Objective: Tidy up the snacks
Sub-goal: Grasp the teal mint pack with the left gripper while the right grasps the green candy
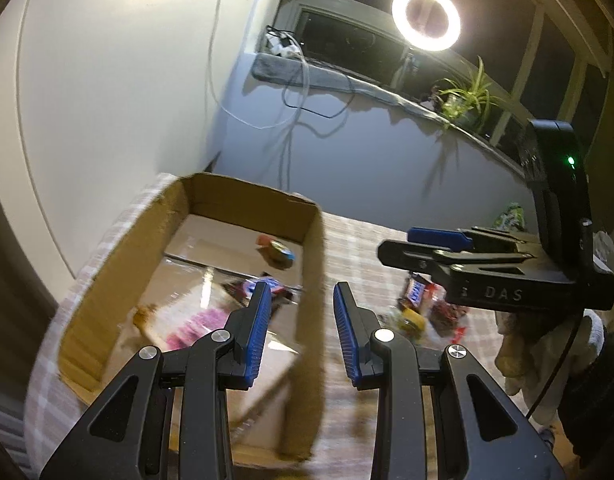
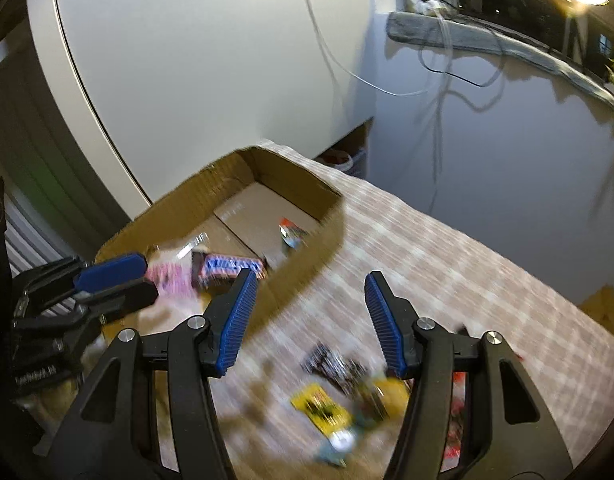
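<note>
Judging from how things lie, the sorting is partly done. Several snacks are already inside the cardboard box [image 1: 243, 216]: a blue-wrapped chocolate bar [image 2: 227, 266], a pink packet [image 2: 171, 278] and a small red-topped wrapper [image 1: 277, 250] at about 12 o'clock from the bar. A loose pile of snacks [image 2: 347, 392] is left on the checked tablecloth [image 2: 447, 264], at roughly 4 o'clock from the box; a yellow packet [image 2: 321, 406] is seen in it, the rest being too blurred to name.

The left gripper [image 1: 301, 308] is held with its fingers apart and nothing between them, straddling the box's near wall. The right gripper [image 2: 309, 296] is likewise empty, its fingers standing wider apart, above the cloth just beside the pile.

Most of the box floor toward 12 o'clock is bare, so room for more is judged ample. The box's right wall stands between pile and floor and would have to be cleared. Open cloth is seen toward 2 o'clock.
</note>
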Demonstrator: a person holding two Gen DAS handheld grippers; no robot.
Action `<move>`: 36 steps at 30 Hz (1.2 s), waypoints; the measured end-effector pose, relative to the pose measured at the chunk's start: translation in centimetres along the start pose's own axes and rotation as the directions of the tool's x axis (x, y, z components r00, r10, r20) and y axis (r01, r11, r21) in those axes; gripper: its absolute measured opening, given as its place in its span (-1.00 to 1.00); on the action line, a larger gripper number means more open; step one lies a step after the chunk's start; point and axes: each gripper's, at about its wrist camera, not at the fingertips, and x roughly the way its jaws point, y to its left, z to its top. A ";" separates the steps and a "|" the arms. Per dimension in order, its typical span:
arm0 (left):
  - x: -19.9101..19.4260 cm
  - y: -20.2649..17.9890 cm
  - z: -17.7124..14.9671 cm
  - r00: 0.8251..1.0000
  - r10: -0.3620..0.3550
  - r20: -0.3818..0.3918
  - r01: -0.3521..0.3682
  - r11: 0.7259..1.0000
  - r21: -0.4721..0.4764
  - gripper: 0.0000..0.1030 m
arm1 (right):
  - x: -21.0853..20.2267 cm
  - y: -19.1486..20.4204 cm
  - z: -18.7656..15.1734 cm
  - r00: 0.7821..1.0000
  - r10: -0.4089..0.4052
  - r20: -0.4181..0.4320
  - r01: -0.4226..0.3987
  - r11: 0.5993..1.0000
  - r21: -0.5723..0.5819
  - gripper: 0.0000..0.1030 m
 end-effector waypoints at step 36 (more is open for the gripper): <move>9.3 -11.2 -7.6 0.952 -0.101 -0.287 0.140 0.983 0.119 -0.40 | -2.5 -4.9 -15.7 0.980 -0.148 -0.136 0.165 0.978 0.124 -0.27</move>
